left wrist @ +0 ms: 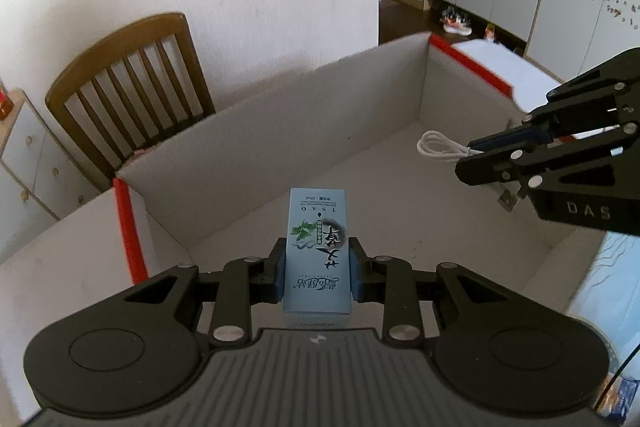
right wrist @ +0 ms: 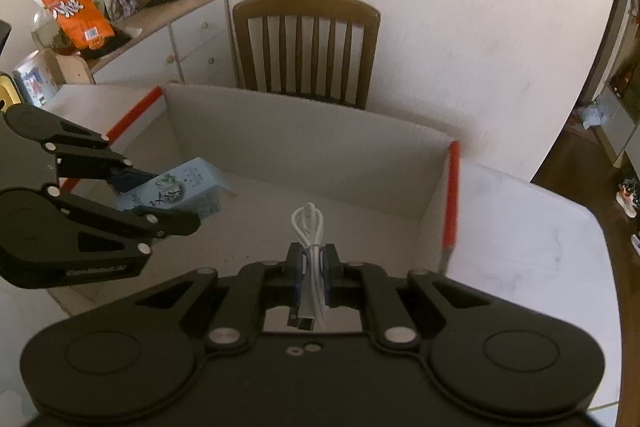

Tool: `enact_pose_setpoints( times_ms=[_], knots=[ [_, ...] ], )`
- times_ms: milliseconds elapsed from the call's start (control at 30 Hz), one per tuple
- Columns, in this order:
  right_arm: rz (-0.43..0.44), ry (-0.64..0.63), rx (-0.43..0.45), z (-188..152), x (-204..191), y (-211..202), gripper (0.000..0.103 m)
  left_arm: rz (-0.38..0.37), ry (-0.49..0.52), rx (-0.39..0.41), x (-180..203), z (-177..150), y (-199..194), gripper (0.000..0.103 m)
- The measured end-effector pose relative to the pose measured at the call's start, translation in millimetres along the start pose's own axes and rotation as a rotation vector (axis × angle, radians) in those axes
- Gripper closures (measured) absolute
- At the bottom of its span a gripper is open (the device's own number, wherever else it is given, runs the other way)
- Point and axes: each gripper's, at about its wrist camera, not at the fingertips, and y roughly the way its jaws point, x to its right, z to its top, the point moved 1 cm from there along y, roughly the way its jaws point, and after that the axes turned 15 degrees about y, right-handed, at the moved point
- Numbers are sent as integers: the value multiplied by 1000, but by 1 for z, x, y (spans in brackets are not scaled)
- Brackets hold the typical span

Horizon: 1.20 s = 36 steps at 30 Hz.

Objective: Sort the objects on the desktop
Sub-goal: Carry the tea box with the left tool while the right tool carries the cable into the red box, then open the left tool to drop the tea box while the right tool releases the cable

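Pale-blue carton [left wrist: 317, 251]: light, stiff, crushable; left gripper [left wrist: 318, 267] clamps its sides over the cardboard box [left wrist: 280, 131]. White cable [right wrist: 309, 227]: limp, slippery; right gripper [right wrist: 312, 267] fully closed on its bundle.

- light blue carton [left wrist: 316, 251]: sides covered by the left gripper [left wrist: 316, 263] pads; its near end dips behind the gripper body; small print too tiny to read
- same carton in the right wrist view is blurred, lower edge behind a black finger [right wrist: 168, 223]
- white cable [right wrist: 310, 247]: middle of the bundle pinched out of sight between the right gripper [right wrist: 313, 267] pads (only loop and USB plug show)
- cardboard box [left wrist: 280, 131]: near wall hidden under both gripper bodies
- chair [left wrist: 132, 83]: seat and legs behind the box wall
- right gripper cut off by the left wrist view's right edge
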Motion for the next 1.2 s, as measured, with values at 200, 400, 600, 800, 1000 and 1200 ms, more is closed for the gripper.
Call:
enact_pose_setpoints(
  times_ms=[200, 400, 600, 800, 1000, 1200],
  knots=[
    [-3, 0, -80, -1, -1, 23, 95, -34, 3, -68, 1, -1, 24, 75],
    [-26, -6, -146, -7, 0, 38, 95, -88, 16, -156, 1, 2, 39, 75],
    [-35, -11, -219, -8, -1, 44, 95, -140, -1, -223, -1, -1, 48, 75],
    [-50, -24, -250, -10, -3, 46, 95, -165, -5, -283, 0, -6, 55, 75],
    [-71, -24, -256, -9, -5, 45, 81, -159, 11, -305, 2, -8, 56, 75],
    [-77, -27, -239, -10, -3, 37, 74, -137, 4, -295, 1, -11, 48, 70]
  ],
)
